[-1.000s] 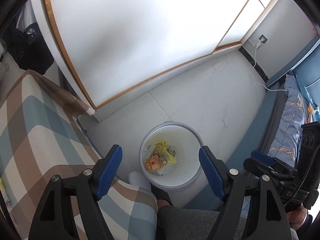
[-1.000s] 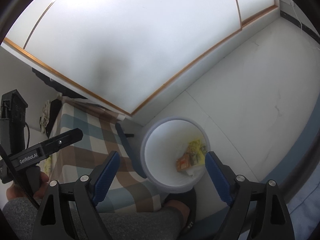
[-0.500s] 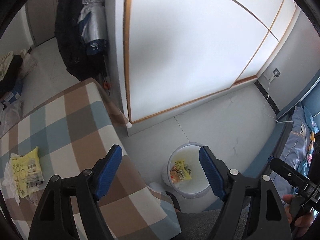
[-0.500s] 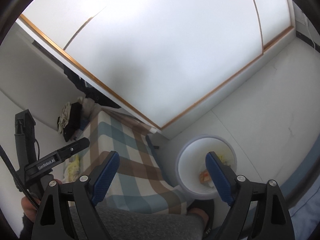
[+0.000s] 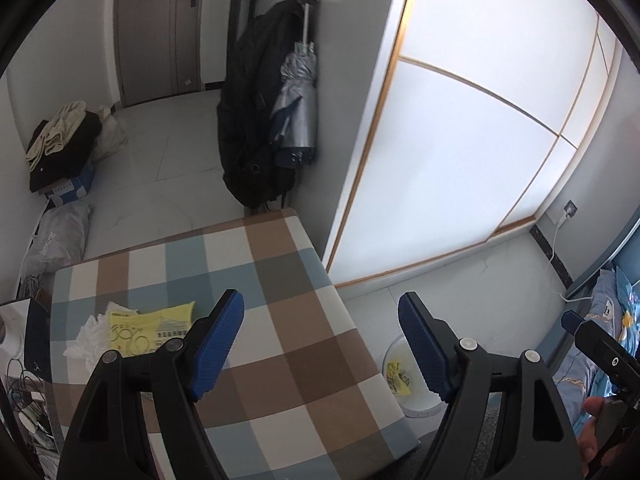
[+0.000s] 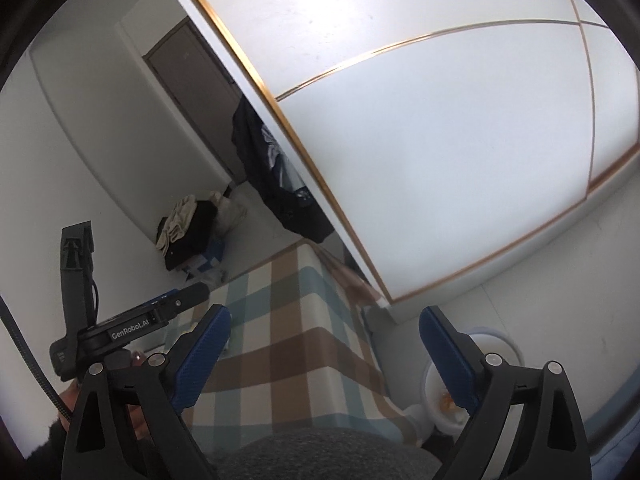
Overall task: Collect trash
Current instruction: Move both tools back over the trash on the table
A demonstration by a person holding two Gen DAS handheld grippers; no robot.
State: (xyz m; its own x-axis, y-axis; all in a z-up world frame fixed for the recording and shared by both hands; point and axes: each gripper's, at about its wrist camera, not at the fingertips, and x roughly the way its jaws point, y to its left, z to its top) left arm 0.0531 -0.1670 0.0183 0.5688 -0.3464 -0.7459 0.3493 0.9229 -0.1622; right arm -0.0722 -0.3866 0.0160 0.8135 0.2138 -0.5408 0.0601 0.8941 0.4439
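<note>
Two grippers hang empty above a checked table (image 5: 280, 344). The left gripper (image 5: 320, 344) stands wide apart with nothing between its blue pads, and the right gripper (image 6: 324, 356) is spreading its jaws, also empty. On the table's left part lie a yellow wrapper (image 5: 150, 330) and a crumpled white tissue (image 5: 90, 338) touching it. Down on the floor beside the table stands a white bin (image 5: 416, 402) holding wrappers. Farther off, a dark coat (image 5: 256, 120) hangs by the white sliding door (image 5: 460, 152).

One white bin (image 5: 416, 404), one yellow wrapper (image 5: 150, 330) on one checked table (image 5: 280, 320), two tools.
</note>
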